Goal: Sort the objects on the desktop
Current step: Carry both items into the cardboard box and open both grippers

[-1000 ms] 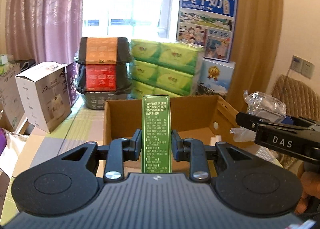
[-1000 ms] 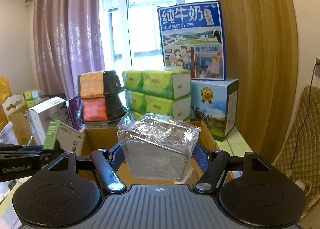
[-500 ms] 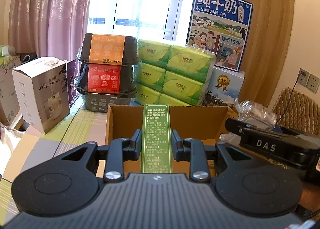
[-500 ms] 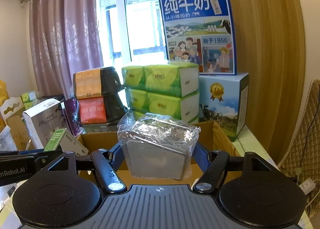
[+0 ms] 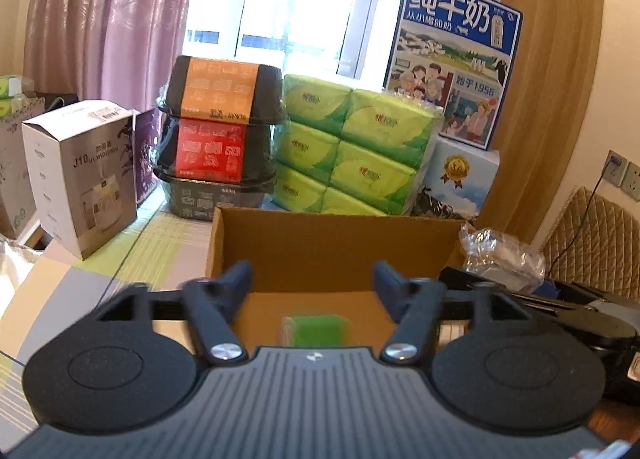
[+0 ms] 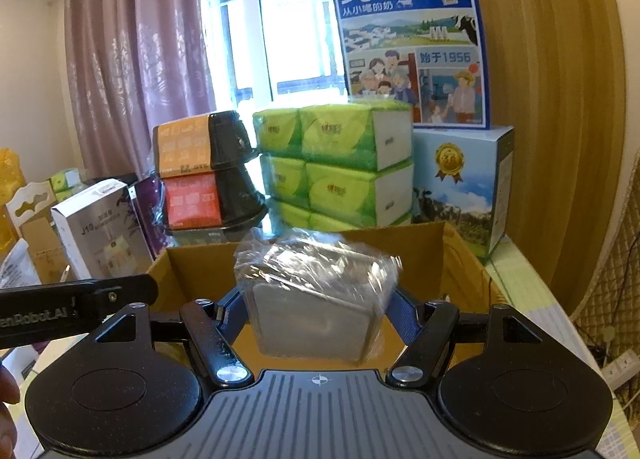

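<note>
My left gripper point(image 5: 312, 271) is open over an open cardboard box point(image 5: 332, 235). A small green box point(image 5: 314, 329) shows blurred below it, down on the carton's floor and clear of both fingers. My right gripper point(image 6: 318, 295) is shut on a grey box wrapped in clear plastic point(image 6: 316, 299), held over the same cardboard box point(image 6: 400, 243); the wrapped box looks blurred. In the left wrist view the right gripper point(image 5: 560, 299) and its wrapped box point(image 5: 500, 255) sit at the carton's right edge. In the right wrist view the left gripper point(image 6: 76, 307) shows at the left.
Behind the carton stand stacked black food bowls point(image 5: 218, 139), green tissue packs point(image 5: 352, 147) and blue milk boxes point(image 5: 456, 59). A white humidifier box point(image 5: 80, 175) is at the left. A quilted chair point(image 5: 592, 243) is at the right. A hand point(image 6: 6, 399) shows at the left edge.
My left gripper opened and let go of the green box, which dropped into the carton. Both grippers moved in closer over the carton. The wrapped box has turned blurry.
</note>
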Available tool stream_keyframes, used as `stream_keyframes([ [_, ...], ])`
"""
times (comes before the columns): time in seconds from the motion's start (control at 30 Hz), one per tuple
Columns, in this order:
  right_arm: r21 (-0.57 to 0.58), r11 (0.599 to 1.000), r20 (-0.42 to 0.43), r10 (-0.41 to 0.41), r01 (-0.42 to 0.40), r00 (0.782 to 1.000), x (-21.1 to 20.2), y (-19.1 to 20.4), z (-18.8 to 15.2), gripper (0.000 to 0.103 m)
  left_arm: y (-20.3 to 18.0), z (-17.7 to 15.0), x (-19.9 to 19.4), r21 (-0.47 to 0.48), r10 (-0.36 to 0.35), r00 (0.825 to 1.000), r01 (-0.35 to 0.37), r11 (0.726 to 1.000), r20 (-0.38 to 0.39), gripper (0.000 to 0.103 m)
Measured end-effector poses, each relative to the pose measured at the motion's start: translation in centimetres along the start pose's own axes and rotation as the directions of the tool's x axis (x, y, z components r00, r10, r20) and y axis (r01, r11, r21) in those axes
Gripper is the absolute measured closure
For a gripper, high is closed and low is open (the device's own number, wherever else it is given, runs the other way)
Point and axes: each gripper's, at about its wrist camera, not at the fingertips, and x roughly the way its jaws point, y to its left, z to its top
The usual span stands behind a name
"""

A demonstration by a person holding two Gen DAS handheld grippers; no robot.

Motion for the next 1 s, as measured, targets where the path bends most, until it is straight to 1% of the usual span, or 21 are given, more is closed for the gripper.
stream_keyframes([
  [0.03,0.003,1.0,-0.004,0.006,-0.006,1.0,0.2,0.0,0.0,0.023,0.1,0.0,0.0,0.0,0.001,1.0,-0.001,1.0,-0.002,0.039],
  [0.07,0.01,1.0,0.0,0.009,-0.009,1.0,0.2,-0.1,-0.1,0.008,0.2,0.0,-0.1,0.0,0.004,1.0,-0.004,1.0,-0.002,0.039],
  [0.1,0.018,1.0,0.014,0.007,-0.007,1.0,0.0,-0.2,-0.2,0.005,0.3,0.1,-0.2,0.001,0.008,1.0,-0.008,1.0,0.002,0.039],
  [0.23,0.044,0.999,0.029,-0.001,0.0,1.0,-0.3,-0.6,0.1,0.005,0.7,0.3,-0.5,-0.007,0.019,1.0,-0.019,1.0,0.006,0.039],
  [0.37,0.052,0.998,0.033,-0.02,0.018,0.999,-0.5,-1.0,0.3,0.005,0.9,0.1,-0.4,0.0,0.025,1.0,-0.025,1.0,-0.006,0.039],
  [0.6,0.04,0.999,0.021,-0.024,0.023,0.999,-0.4,-1.0,0.0,0.005,1.5,0.0,-0.4,0.0,0.044,0.999,-0.044,0.999,-0.019,0.039],
  [1.0,0.024,0.999,0.026,-0.031,0.031,0.999,-1.0,-1.0,0.0,0.005,1.9,-0.1,-0.9,0.016,0.051,0.998,-0.051,0.999,-0.03,0.038],
])
